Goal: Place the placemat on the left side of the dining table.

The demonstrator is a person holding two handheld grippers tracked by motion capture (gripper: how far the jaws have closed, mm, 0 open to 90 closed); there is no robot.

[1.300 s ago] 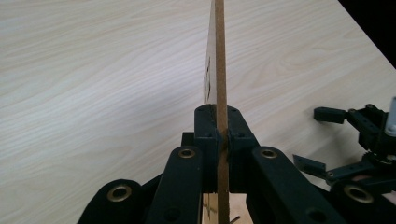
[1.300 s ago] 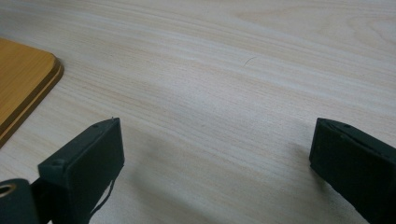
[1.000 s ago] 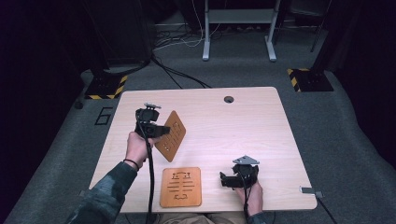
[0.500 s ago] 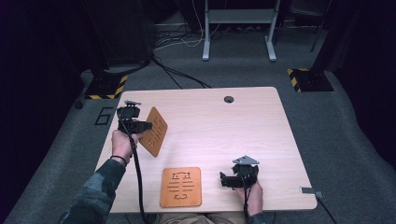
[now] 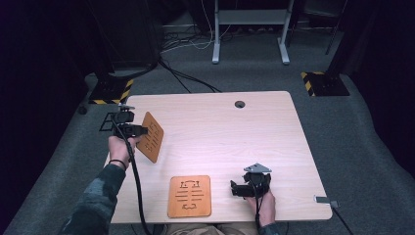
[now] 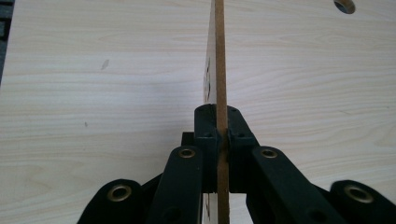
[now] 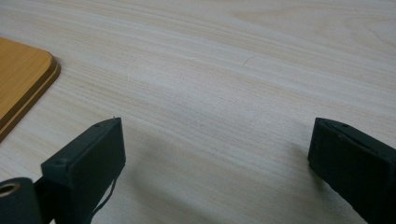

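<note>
Two wooden boards show in the high view. The left hand-held gripper (image 5: 142, 130) pinches one thin board (image 5: 150, 136) by its edge, lifted over the table's (image 5: 235, 137) left side. The left gripper view shows that board edge-on between the pads. The right hand-held gripper (image 7: 217, 154) rests wide open, holding nothing, beside the flat board (image 5: 190, 196).

The held wooden board (image 6: 217, 70) is showing edge-on, its top and bottom running past the frame. The second board (image 7: 21, 77) is being cropped at the left edge.
</note>
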